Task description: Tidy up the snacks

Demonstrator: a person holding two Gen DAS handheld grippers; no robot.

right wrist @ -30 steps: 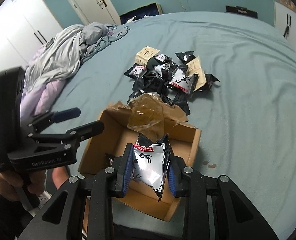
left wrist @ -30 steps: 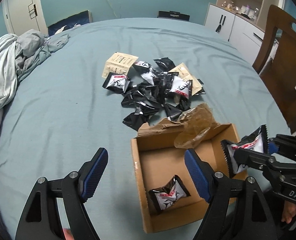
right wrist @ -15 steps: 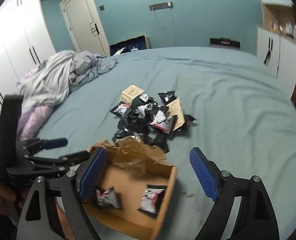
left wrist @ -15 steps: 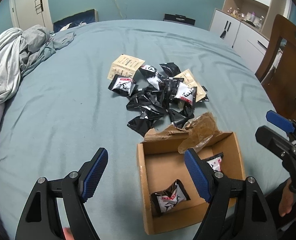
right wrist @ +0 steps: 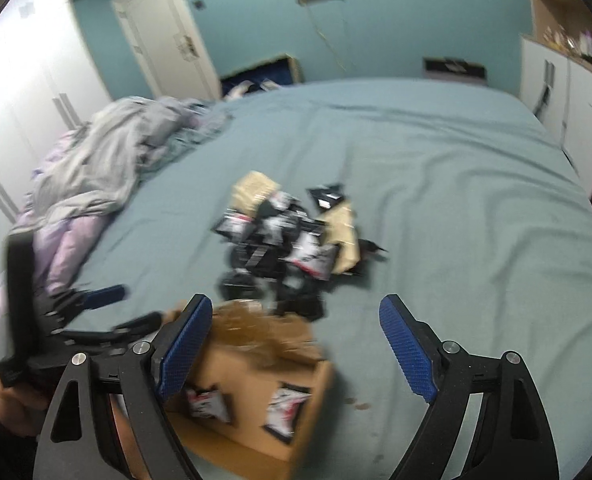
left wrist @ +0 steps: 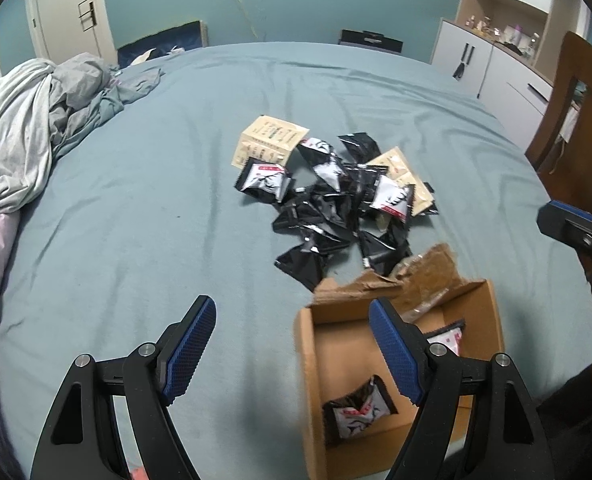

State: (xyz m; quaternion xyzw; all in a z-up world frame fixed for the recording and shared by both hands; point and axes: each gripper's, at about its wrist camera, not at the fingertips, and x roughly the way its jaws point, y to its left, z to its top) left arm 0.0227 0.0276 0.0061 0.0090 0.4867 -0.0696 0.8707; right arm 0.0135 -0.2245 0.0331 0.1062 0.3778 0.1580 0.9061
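A pile of black and white snack packets (left wrist: 336, 204) lies mid-bed, with two beige packets (left wrist: 269, 142) among them; it also shows blurred in the right wrist view (right wrist: 287, 240). An open cardboard box (left wrist: 308, 360) sits near the front edge with two packets (left wrist: 356, 412) inside; the right wrist view shows the box (right wrist: 320, 376) too. My left gripper (left wrist: 293, 350) is open and empty, left of and above the box. My right gripper (right wrist: 296, 352) is open and empty, above the box's far side.
A crumpled grey blanket (left wrist: 35, 120) lies at the bed's left. A wooden chair (left wrist: 576, 128) and white cabinets (left wrist: 492, 60) stand to the right. Torn brown paper (left wrist: 424, 276) hangs at the box's back edge.
My right gripper opened and dropped its packet into the box, then lifted and drew back. My left gripper stayed open and rose slightly.
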